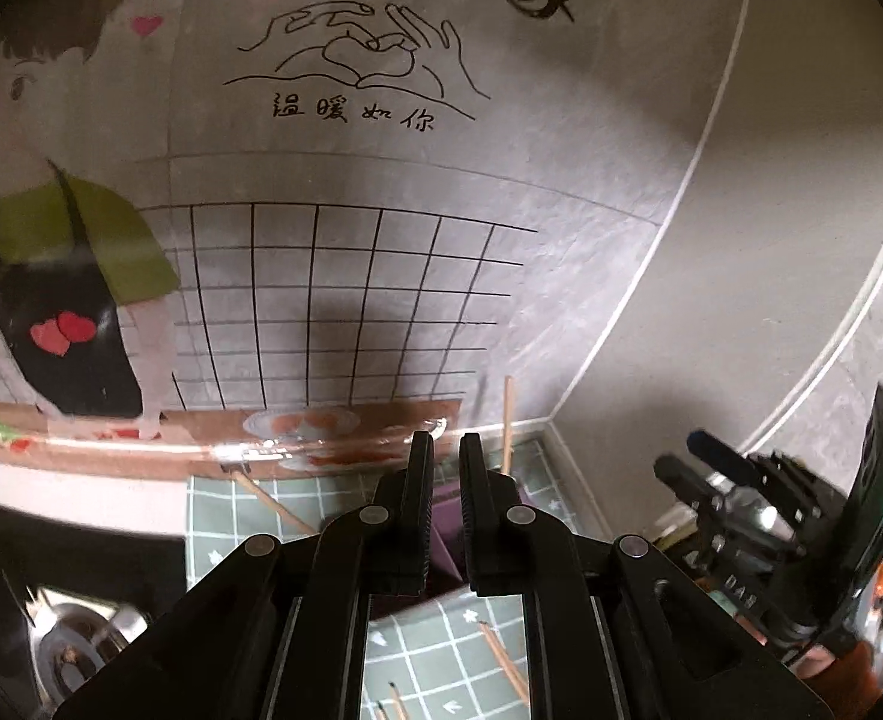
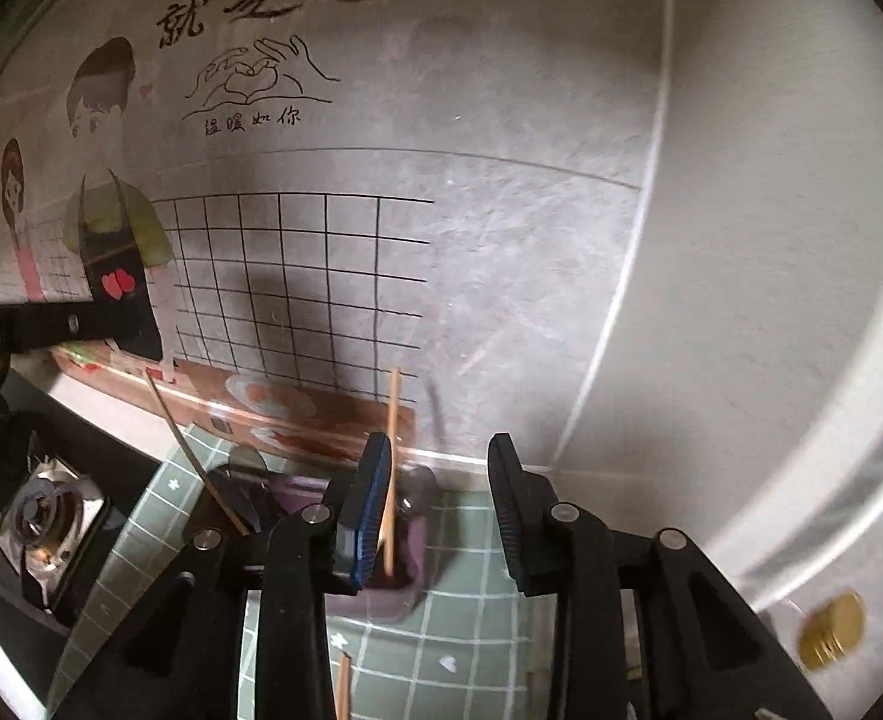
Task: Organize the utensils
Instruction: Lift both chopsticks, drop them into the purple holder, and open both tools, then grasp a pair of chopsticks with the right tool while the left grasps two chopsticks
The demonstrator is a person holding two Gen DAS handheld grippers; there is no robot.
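Between the right gripper's (image 2: 441,501) two wide-apart fingers nothing is pinched; it is let go. One chopstick (image 2: 391,468) stands almost straight up just beside its left, blue-padded finger (image 2: 368,510), not squeezed. Its bottom end sits in a purple holder (image 2: 412,546), and its top points up at the wall. A second chopstick (image 2: 192,450) leans in a dark cup (image 2: 243,492) to the left, tipping up and to the left. A third one (image 2: 343,684) lies on the green checked mat (image 2: 477,618) near the bottom, only partly seen.

The left gripper (image 1: 446,516) has its two fingers nearly together with a thin gap, and nothing shows between them. Past them is a bit of the purple holder (image 1: 444,522). One chopstick (image 1: 507,420) stands up beside it, pointing at the wall. Another chopstick (image 1: 273,504) slants on the left. Lower down, between the gripper's arms, three more chopsticks (image 1: 504,660) lie on the mat (image 1: 231,516), with their dark tips pointing up and left.

Only the left view shows the other gripper (image 1: 717,474) from the side. Only the right view shows a gold round thing (image 2: 831,636) at the lower right and the stove burner (image 2: 45,516) clearly. Both views show the wall picture (image 2: 111,228) of a cartoon person in an apron, with a black grid beside it.
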